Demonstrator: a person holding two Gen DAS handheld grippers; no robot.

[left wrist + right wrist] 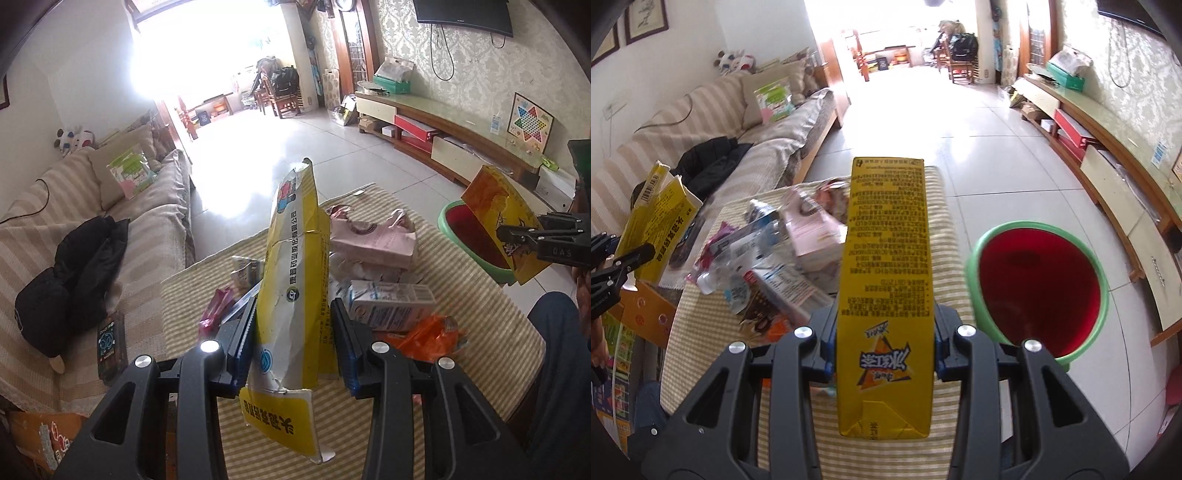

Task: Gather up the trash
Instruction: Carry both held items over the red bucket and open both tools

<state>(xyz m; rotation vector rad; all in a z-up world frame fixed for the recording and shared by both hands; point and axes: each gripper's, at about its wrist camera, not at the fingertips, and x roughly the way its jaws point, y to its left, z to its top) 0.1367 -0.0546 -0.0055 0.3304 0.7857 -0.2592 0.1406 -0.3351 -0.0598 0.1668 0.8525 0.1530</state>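
Right wrist: green-rimmed bin (1039, 288), red-lined inside.

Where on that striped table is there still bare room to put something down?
Bare striped cloth shows along the near edge, below the held yellow drink carton, and on the strip beside the green-rimmed red bin. The middle and left are crowded with the pink carton and wrappers.

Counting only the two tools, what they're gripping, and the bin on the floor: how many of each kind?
Tools: 2 (left tool, right tool)
Yellow cartons gripped: 2 (torn yellow carton, yellow drink carton)
Bins: 1 (green bin)
Total: 5
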